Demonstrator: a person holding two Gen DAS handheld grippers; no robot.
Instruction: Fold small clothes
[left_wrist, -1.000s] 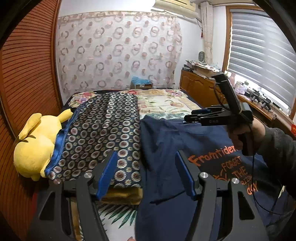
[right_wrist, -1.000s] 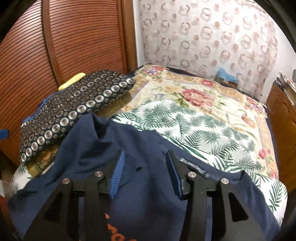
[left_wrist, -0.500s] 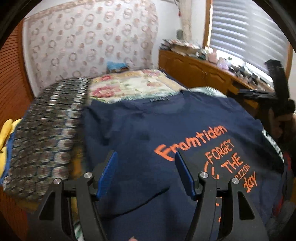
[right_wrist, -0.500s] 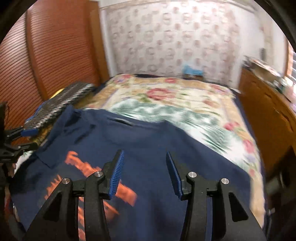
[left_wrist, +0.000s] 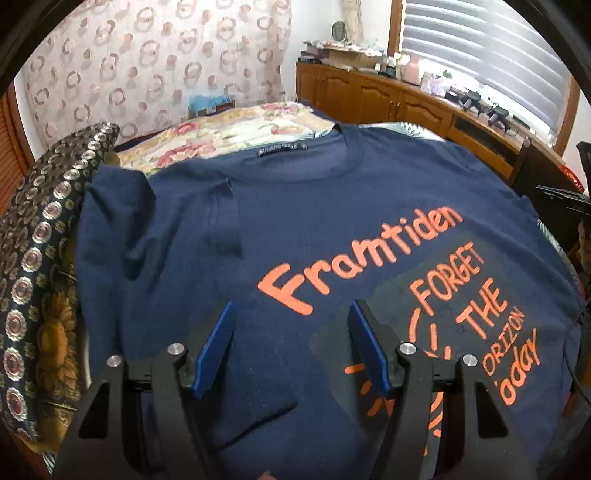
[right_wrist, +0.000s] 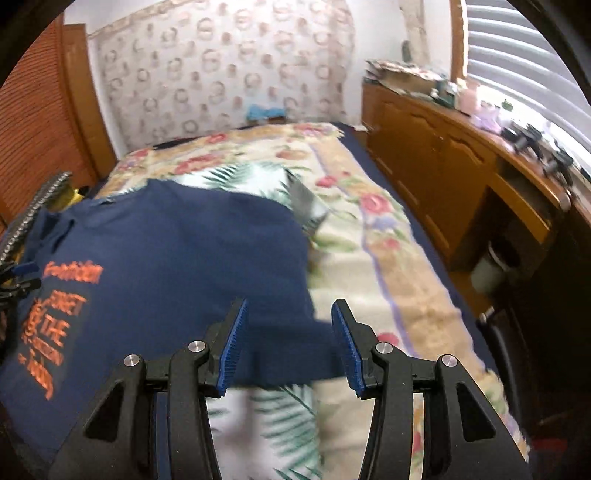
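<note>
The navy T-shirt (left_wrist: 332, 236) lies print-up on the floral bedspread (right_wrist: 369, 236), collar away, with the released left gripper (left_wrist: 290, 349) above its chest and the released right gripper (right_wrist: 288, 341), nearer, straddling its sleeve (right_wrist: 291, 354).

Two downward wrist views, shared T-shirt (left_wrist: 332, 229)

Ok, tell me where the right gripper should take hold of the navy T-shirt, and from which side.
Take the navy T-shirt by the sleeve that juts out over the palm-print sheet, probably. It lies flat with a free edge right between the open right gripper fingers, so come in low from that outer side.
</note>
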